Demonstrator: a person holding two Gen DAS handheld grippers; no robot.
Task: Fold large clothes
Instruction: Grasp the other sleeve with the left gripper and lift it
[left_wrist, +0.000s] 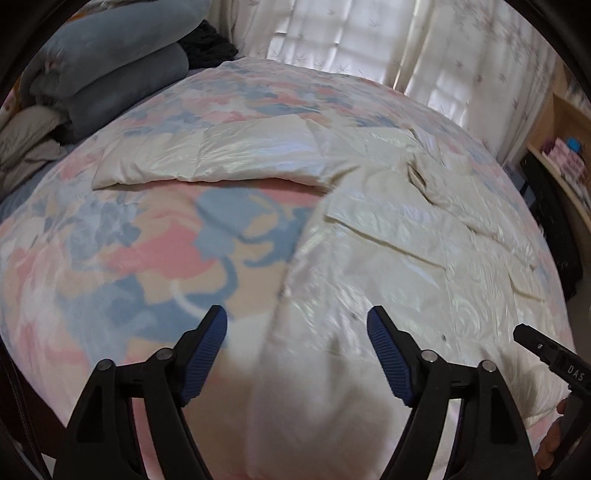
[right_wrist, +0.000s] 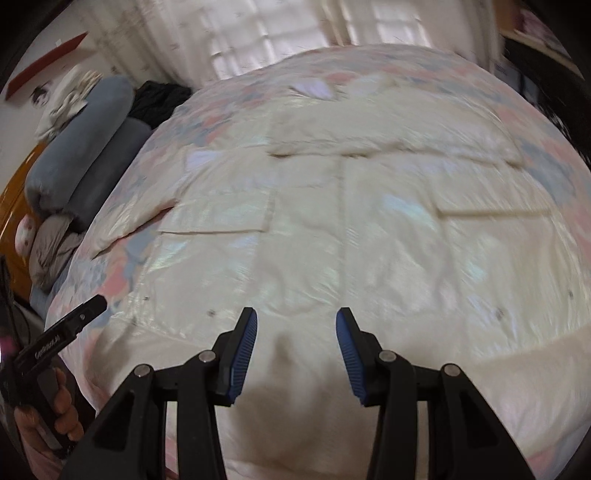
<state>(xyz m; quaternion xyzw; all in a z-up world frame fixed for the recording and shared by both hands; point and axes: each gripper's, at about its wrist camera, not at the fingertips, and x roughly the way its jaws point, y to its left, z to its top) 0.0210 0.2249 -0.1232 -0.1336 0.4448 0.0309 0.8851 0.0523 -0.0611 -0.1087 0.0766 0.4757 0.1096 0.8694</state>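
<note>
On the far left, grey-blue rolled bedding (left_wrist: 110, 77) is stacked at the head of the bed (left_wrist: 122, 258), whose flowered pink-and-blue cover shows bare on that side. Next comes the left sleeve (left_wrist: 207, 155) of the cream puffer jacket (right_wrist: 332, 229), stretched out sideways toward the bedding. The jacket itself lies flat, front up, its long axis running from the near hem up to the collar by the curtained window (left_wrist: 332, 33).

The left gripper (left_wrist: 297, 325) hangs over the jacket's left edge near the hem. Its jaws stand wide with nothing between them: cover shows under one pad and cream cloth under the other. The right gripper (right_wrist: 296, 325) hangs over the middle of the hem, jaws narrower but also apart and empty, the cloth below them untouched as far as the blur allows.

My judgement is that the left hand is the nearer to the sleeve and the left side seam, so a fold of that side inward would fall to it.

The left wrist view alone shows the sleeve whole and the gap of bare cover below it. The right wrist view alone shows both chest pockets, the front seam and the jacket's right half.
</note>
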